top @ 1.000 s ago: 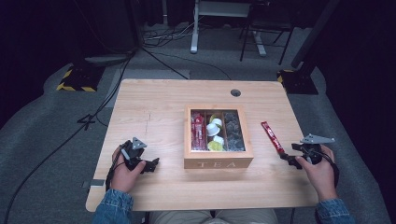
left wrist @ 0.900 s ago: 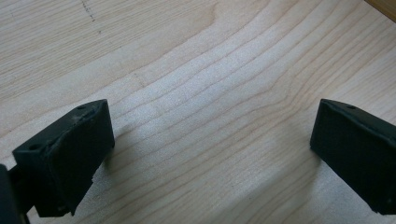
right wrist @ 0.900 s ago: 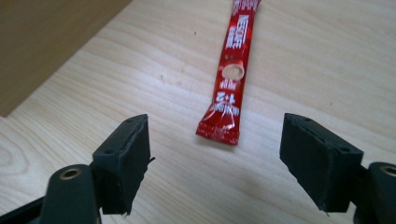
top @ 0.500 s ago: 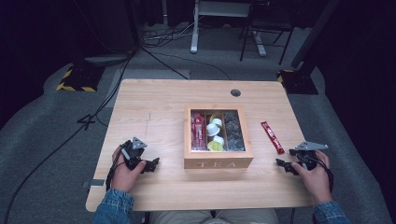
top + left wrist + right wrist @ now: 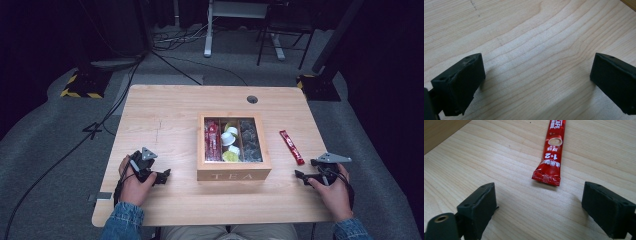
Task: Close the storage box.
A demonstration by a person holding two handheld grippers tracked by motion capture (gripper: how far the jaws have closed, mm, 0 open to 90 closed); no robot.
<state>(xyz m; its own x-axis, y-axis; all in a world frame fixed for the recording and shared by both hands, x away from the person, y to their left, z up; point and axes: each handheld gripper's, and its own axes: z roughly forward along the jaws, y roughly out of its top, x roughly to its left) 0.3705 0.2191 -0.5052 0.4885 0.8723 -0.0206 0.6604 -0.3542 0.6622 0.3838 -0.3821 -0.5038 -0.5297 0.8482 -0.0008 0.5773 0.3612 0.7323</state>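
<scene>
Wood grain of the table [image 5: 175,110] is seen under everything, and the scene is read from the left side. At the left, the left gripper [image 5: 161,176] is held low over the table near the front edge; its jaws are spread wide and nothing is between them — bare wood is seen there in the left gripper view. In the middle, a wooden tea box [image 5: 234,175] is placed, with red sachets [image 5: 212,140] in its left compartment, small white cups [image 5: 230,140] in the middle one and dark packets [image 5: 249,140] in the right one. To the right of the box, apart from it, a red coffee stick [image 5: 291,147] is laid flat on the table. Just in front of its near end the right gripper [image 5: 302,176] is held; its jaws have just been opening and are now released — the stick lies beyond them, not between them, and is not touched.
</scene>
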